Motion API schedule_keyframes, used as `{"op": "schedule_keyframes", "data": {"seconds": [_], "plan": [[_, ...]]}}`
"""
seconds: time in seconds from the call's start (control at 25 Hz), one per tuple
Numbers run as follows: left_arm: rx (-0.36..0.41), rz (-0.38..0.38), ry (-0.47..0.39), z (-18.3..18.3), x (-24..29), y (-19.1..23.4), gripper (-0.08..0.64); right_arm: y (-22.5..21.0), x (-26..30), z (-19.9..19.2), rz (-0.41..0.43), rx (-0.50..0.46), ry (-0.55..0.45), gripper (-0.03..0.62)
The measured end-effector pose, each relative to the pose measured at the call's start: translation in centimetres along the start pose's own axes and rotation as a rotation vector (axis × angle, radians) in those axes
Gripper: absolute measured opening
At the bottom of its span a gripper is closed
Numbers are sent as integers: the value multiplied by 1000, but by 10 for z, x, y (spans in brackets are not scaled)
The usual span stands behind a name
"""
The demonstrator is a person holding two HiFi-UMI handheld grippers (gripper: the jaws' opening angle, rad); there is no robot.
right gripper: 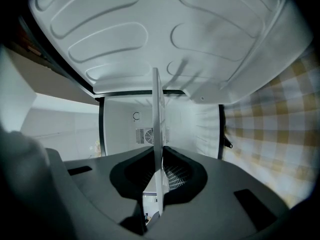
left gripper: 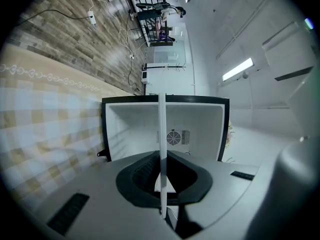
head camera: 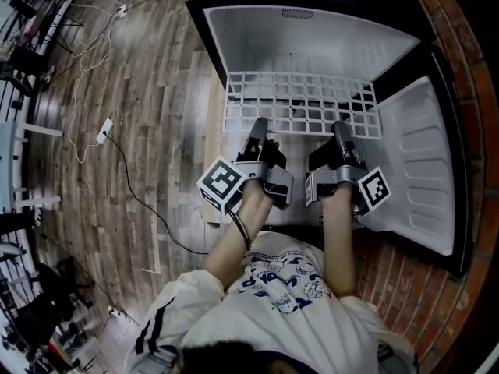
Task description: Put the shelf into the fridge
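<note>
1. My left fingers (left gripper: 139, 173) are clamped on the near edge of the shelf (head camera: 300, 104). My right fingers (right gripper: 184, 178) are clamped on the same edge, further right. The shelf runs edge-on between each pair.
2. The shelf lies flat just ahead of my fingers, with its far edge about at the mouth of the fridge (head camera: 312, 37).
3. Both grips should be equally firm and level, so neither corner dips and catches.
4. The shelf looks nearly as wide as the opening. I'd push straight toward the fan grille (left gripper: 173, 137) dead ahead, both hands at one pace.
5. The open door (head camera: 413, 162) stands just right of my right fingers, so that hand needs to hold its line.
6. I cannot see the side ledges from here, so I'd feel for them and not force it.
</note>
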State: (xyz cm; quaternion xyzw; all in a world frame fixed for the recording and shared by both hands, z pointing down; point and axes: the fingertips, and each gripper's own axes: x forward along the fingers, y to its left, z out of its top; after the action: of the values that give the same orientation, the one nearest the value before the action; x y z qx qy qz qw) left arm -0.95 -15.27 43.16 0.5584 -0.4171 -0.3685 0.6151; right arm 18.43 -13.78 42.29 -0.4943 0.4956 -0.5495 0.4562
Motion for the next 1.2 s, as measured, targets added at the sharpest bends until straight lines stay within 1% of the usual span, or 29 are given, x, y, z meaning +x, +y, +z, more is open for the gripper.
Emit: {"op": "schedule_keyframes", "data": {"seconds": [0.36,0.92,1.2], "plan": [[5,-21,-8,2,-4,-4,37,5,-3,-4,14,-8,11,48],[7,-23,-26,3,-5,-6,37,6,-3,-5,9,-11,21,48],[16,-37,-31,4,-4,-9,37,6,-1,-5,16,1,21,48]]}}
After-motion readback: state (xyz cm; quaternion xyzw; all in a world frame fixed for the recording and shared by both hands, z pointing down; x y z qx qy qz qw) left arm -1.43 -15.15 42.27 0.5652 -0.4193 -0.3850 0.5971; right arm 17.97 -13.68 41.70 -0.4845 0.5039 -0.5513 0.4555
